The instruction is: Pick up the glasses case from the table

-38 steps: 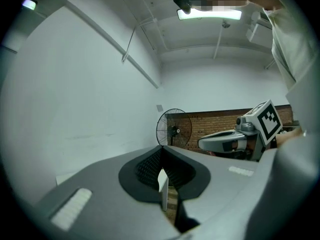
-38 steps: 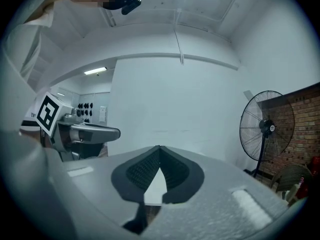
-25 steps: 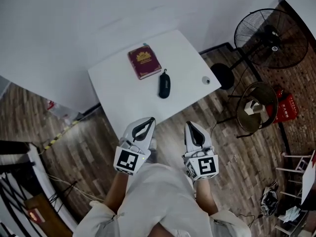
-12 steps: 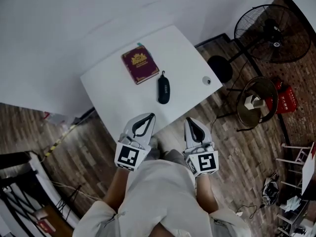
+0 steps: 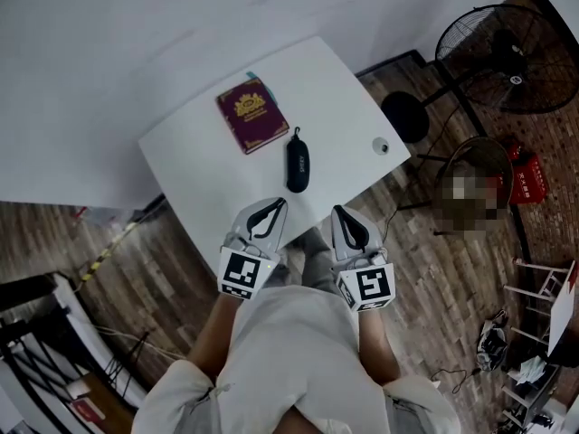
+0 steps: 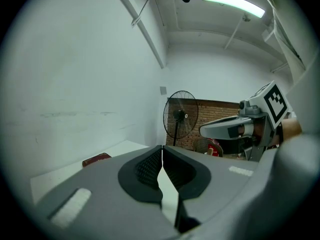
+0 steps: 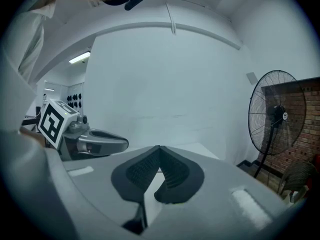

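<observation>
Left gripper (image 5: 277, 204) shut and empty at the near edge of the table (image 5: 348, 107), glasses case (image 5: 298, 165) flat at its 1 o'clock and at 5 o'clock of the red book (image 5: 251, 114), right gripper (image 5: 336, 212) shut and empty too; probably best to open one claw wide, then close across the case's narrow width.

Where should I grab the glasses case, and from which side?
Probably across its narrow middle, coming in from the near edge of the table. The glasses case lies flat, long axis pointing away from you, so a grip there spans its short width. The red book to its left lies clear.
</observation>
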`<state>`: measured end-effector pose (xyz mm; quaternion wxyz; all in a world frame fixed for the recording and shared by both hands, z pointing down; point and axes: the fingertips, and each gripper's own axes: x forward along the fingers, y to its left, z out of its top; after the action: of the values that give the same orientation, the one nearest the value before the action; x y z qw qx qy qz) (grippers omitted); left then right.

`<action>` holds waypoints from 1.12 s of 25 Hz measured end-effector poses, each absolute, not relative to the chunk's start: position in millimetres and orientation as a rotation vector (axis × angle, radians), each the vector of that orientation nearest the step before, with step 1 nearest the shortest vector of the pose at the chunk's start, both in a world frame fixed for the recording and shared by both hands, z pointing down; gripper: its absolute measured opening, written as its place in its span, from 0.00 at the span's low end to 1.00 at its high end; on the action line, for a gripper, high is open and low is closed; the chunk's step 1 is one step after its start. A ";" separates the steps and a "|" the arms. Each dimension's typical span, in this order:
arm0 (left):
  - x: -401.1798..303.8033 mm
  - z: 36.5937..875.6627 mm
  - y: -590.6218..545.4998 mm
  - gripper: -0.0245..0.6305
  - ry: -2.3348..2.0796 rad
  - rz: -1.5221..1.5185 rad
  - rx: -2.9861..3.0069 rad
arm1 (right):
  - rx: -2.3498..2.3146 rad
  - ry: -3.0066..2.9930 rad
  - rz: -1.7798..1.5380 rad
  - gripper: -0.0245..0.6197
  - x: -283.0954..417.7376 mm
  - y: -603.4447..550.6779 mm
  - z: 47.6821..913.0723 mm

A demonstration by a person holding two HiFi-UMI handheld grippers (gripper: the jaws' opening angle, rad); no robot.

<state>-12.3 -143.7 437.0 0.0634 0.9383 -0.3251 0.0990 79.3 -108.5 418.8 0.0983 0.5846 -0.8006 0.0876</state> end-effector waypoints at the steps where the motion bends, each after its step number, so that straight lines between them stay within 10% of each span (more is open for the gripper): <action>1: -9.5 442.7 -147.6 0.08 -0.984 0.315 2.826 | 1.719 -2.370 0.270 0.04 81.1 -112.7 422.7; 28: 43.2 581.8 -224.5 0.24 -1.154 0.637 2.476 | 1.356 -2.375 0.536 0.04 123.2 -193.2 532.8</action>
<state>43.2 -224.5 581.8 0.1673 0.8702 -0.4057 0.2240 123.2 -193.2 532.8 0.1763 0.4790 -0.8388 0.1894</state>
